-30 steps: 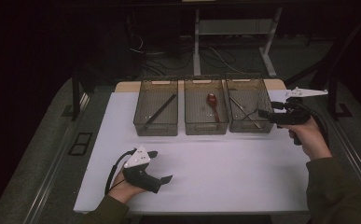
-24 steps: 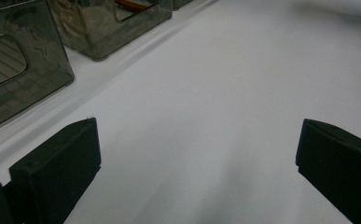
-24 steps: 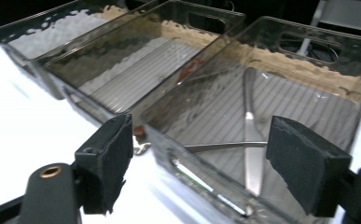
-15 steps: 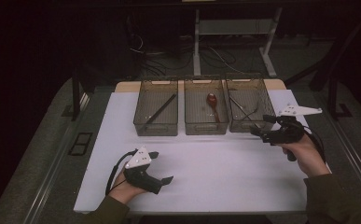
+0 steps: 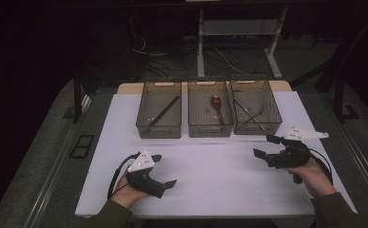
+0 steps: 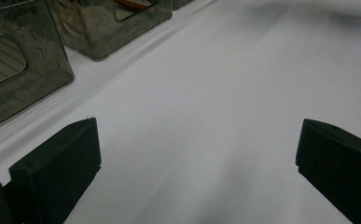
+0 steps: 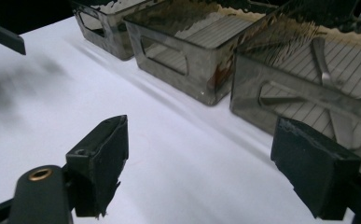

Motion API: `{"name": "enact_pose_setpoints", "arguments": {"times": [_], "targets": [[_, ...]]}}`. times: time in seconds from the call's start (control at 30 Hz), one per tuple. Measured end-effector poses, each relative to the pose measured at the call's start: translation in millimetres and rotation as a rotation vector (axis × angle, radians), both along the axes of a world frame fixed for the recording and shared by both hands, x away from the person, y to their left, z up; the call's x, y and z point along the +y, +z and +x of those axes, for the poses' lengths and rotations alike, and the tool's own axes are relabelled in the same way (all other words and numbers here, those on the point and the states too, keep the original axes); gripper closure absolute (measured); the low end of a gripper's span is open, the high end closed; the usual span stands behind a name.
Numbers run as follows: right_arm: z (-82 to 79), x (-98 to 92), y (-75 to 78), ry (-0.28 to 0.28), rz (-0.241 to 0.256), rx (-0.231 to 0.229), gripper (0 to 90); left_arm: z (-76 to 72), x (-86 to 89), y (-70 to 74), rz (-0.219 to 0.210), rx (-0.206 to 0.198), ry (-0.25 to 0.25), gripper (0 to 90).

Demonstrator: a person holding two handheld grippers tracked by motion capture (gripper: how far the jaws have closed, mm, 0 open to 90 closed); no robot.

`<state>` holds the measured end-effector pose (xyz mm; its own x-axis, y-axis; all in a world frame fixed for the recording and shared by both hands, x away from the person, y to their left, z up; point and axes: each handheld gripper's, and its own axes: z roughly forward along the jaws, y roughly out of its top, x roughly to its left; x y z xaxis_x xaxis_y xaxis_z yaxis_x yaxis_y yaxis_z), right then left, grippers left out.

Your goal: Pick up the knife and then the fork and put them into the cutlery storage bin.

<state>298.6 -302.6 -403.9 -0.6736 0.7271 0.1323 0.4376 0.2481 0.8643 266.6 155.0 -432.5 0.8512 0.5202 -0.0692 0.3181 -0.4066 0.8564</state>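
Observation:
Three smoky clear bins stand in a row at the back of the white table (image 5: 219,180). The left bin (image 5: 159,109) holds a black stick, the middle bin (image 5: 210,108) a red-brown spoon (image 5: 217,105), the right bin (image 5: 255,105) thin metal utensils. My left gripper (image 5: 165,170) rests low at the front left, open, with bare table between its jaws (image 6: 197,154). Out at the front right my right gripper (image 5: 265,146) is open too and holds nothing (image 7: 215,163). It faces the right bin (image 7: 308,84) and the middle bin (image 7: 187,51).
A cable loops from each gripper at the table's front edge. Behind the table are a white desk frame (image 5: 238,28) and loose cables on the dark floor. Dark rails run along both sides of the table. The left bin (image 6: 15,70) lies close beside my left gripper's line.
My right gripper has come down and back from beside the right bin toward the front right of the table. The left gripper has stayed put.

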Motion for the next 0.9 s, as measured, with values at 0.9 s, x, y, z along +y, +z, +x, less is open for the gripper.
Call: {"name": "enact_pose_setpoints", "arguments": {"times": [0.9], "targets": [[-39.2,-0.3,-41.4,0.033,-0.013,0.045,12.4,-2.2,-1.8,0.7,-0.002,-0.004,-0.004,0.0]]}}
